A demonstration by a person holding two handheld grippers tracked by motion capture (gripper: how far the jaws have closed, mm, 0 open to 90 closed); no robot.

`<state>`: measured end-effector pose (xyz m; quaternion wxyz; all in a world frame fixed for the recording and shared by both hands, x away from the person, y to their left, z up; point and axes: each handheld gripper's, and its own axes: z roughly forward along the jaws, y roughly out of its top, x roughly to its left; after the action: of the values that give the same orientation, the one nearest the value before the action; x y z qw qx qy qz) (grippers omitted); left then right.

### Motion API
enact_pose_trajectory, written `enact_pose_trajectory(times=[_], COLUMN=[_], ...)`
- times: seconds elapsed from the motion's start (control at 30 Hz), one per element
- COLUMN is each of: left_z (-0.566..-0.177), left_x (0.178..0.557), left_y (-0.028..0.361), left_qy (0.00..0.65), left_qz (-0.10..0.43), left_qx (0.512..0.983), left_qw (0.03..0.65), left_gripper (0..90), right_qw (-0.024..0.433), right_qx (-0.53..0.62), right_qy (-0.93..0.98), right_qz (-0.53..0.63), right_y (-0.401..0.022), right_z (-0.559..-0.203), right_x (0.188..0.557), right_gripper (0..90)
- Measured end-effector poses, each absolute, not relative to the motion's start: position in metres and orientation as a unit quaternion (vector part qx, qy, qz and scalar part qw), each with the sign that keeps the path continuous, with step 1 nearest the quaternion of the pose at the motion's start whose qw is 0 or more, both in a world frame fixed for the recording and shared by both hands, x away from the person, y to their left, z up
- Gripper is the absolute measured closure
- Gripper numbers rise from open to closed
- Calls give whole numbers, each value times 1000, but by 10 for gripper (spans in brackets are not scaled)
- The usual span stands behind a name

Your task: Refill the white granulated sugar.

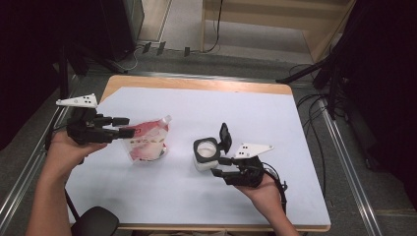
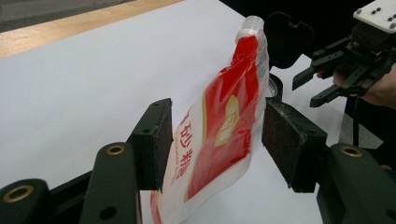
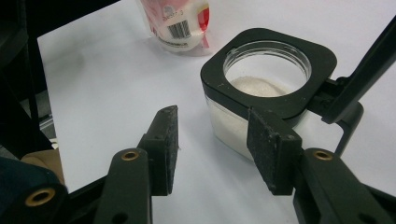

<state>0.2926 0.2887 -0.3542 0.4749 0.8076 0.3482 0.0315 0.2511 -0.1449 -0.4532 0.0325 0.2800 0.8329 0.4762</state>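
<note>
Pouch (image 2: 219, 126), red/white w/ a clear spout on top, stood left of centre on the sheet (image 1: 206, 196), between my left gripper (image 1: 129, 127) pads w/ gaps both sides. Right gripper (image 3: 212, 149) gaped empty beside the sugar jar (image 3: 261, 93), lid (image 1: 225, 137) flipped up.

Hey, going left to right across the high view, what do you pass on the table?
Left hand-held gripper → red and white pouch → open-lidded jar of white powder → right hand-held gripper

Bright, even light; slight blur.
</note>
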Motion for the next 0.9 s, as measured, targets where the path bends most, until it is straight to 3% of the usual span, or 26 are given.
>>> enact_pose_trajectory(times=[0.53, 0.9], left_z=[-325, -346], left_x=[296, 315], left_y=[302, 317], left_qy=[358, 388], left_qz=[53, 69], left_qx=[802, 786], left_qw=[476, 476], left_gripper=[445, 443], right_qw=[29, 20], right_qx=[276, 276], right_qy=[837, 837], right_qz=[472, 472], right_y=[-143, -150], right_z=[-454, -450], right_x=[251, 253], right_gripper=[543, 602])
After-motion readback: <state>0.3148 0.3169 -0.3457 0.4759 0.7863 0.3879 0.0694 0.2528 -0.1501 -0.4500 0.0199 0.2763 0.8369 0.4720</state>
